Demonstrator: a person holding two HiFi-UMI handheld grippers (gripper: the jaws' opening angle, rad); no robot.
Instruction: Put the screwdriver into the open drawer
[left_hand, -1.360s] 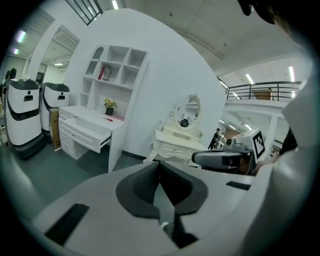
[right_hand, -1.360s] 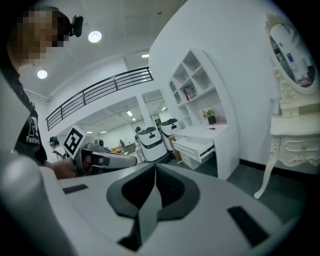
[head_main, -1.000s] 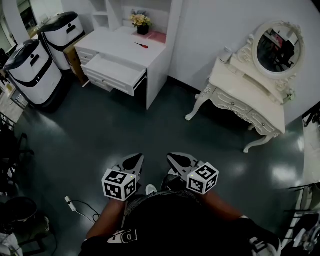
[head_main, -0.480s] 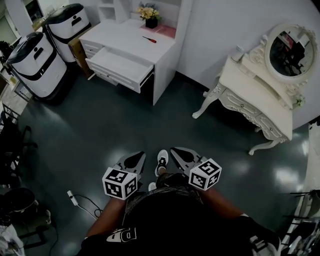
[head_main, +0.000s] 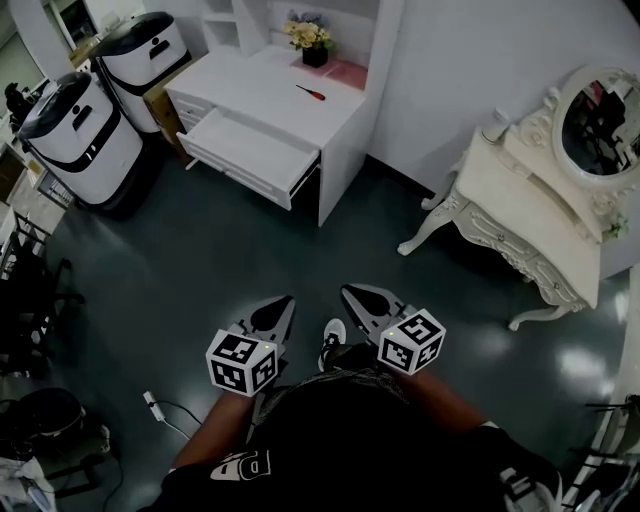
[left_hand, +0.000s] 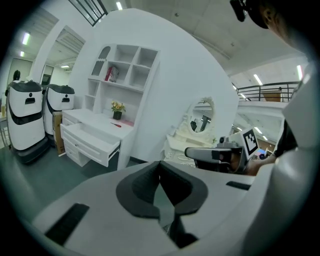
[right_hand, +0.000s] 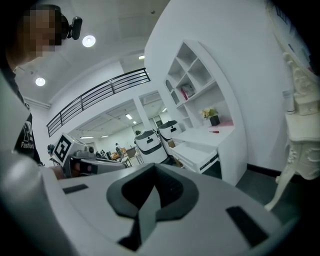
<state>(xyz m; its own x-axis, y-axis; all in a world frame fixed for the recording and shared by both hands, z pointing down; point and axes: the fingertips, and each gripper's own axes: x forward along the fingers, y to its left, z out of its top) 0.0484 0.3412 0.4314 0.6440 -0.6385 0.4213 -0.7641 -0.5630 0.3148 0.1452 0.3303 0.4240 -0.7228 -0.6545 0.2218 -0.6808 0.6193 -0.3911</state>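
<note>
A red-handled screwdriver (head_main: 312, 92) lies on top of the white desk (head_main: 262, 85), also seen far off in the left gripper view as the screwdriver (left_hand: 116, 125) and in the right gripper view as the screwdriver (right_hand: 214, 132). The desk's top drawer (head_main: 248, 155) is pulled out and looks bare inside. My left gripper (head_main: 280, 306) and right gripper (head_main: 352, 296) are held side by side above the dark floor, well short of the desk. Both have their jaws shut with nothing between them.
Two white-and-black machines (head_main: 85, 125) stand left of the desk. An ornate cream dressing table (head_main: 525, 215) with an oval mirror stands at the right. A flower pot (head_main: 315, 52) sits at the desk's back. A cable (head_main: 165, 415) lies on the floor by the person's feet.
The person has walked toward the desk with both grippers carried forward; the desk and dressing table have shifted right and lower in the head view. Both grippers stayed shut.
</note>
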